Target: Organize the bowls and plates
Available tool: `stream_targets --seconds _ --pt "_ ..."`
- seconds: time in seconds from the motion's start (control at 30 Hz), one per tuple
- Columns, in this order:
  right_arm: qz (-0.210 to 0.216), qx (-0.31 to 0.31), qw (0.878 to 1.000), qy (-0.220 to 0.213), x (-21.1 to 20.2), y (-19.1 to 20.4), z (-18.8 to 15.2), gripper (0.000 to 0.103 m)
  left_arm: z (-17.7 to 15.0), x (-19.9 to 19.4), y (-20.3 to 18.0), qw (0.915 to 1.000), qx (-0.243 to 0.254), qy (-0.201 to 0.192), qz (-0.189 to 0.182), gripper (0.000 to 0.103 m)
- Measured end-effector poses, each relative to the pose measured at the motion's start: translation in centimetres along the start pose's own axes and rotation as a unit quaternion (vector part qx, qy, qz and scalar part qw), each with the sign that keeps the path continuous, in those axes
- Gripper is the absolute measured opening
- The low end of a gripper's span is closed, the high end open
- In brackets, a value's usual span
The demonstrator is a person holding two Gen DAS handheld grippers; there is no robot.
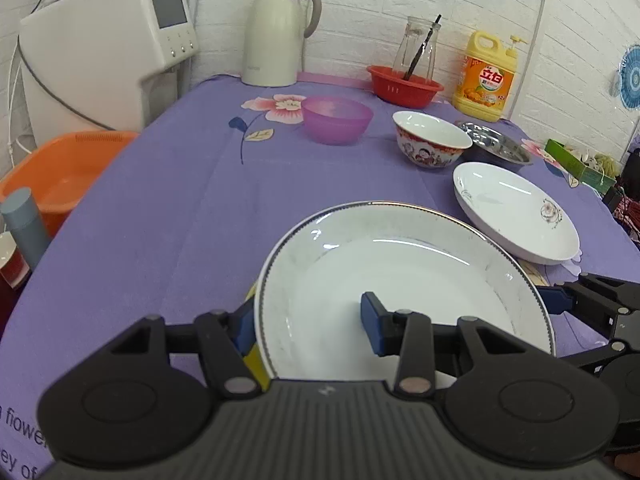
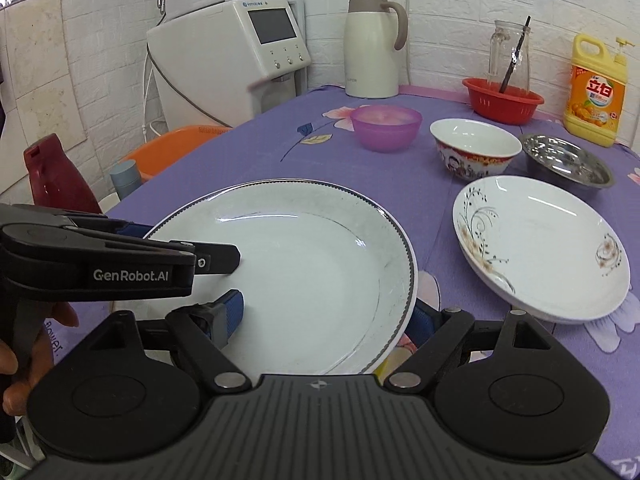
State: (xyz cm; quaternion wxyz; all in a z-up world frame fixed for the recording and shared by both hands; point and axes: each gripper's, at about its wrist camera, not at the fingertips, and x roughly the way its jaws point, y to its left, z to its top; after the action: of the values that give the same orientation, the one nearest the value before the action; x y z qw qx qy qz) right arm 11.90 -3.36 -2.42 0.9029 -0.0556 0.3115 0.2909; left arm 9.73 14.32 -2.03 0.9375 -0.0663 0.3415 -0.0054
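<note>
A large white plate with a dark beaded rim [image 1: 400, 280] [image 2: 304, 272] is at the near table edge, tilted. My left gripper [image 1: 308, 326] straddles its left rim, one finger inside, one outside. My right gripper [image 2: 328, 320] straddles its right rim the same way and shows at the right edge of the left wrist view [image 1: 568, 300]. Whether either pinches the rim is unclear. A floral white plate [image 1: 516, 216] [image 2: 548, 252] lies to the right. Behind stand a painted china bowl [image 1: 432, 140] [image 2: 474, 152], a purple plastic bowl [image 1: 336, 120] [image 2: 386, 126] and a steel bowl [image 1: 496, 142] [image 2: 568, 164].
A purple floral tablecloth [image 1: 180, 200] covers the table. At the back stand a white thermos jug [image 1: 276, 32], a red basket [image 1: 404, 86] holding a glass jar, and a yellow detergent bottle [image 1: 486, 78]. A water dispenser [image 1: 100, 48] and orange basin [image 1: 64, 172] are left of the table.
</note>
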Motion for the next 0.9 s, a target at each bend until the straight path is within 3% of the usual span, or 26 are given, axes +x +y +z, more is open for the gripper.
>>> stream_targets --seconds 0.3,0.4,0.53,0.67,0.9 --pt "-0.001 -0.004 1.000 0.010 0.9 0.1 -1.3 0.103 -1.4 1.0 0.5 1.0000 0.008 -0.004 -0.005 0.045" --pt "0.001 0.005 1.000 0.004 0.7 -0.1 -1.3 0.103 -1.3 0.6 0.7 0.9997 0.003 -0.019 -0.014 0.060" --pt "-0.003 0.031 0.999 -0.031 -0.7 -1.0 -1.0 0.103 -0.2 -2.1 0.6 0.9963 0.004 -0.085 -0.001 0.079" --pt "0.000 0.059 0.996 -0.063 -2.2 -2.2 -0.3 0.103 1.9 -2.5 0.1 0.9949 -0.001 -0.101 -0.010 0.079" --pt "-0.030 0.092 0.993 -0.065 -3.3 -5.0 -0.9 0.103 3.2 0.0 -3.0 0.9970 0.001 -0.075 -0.020 0.079"
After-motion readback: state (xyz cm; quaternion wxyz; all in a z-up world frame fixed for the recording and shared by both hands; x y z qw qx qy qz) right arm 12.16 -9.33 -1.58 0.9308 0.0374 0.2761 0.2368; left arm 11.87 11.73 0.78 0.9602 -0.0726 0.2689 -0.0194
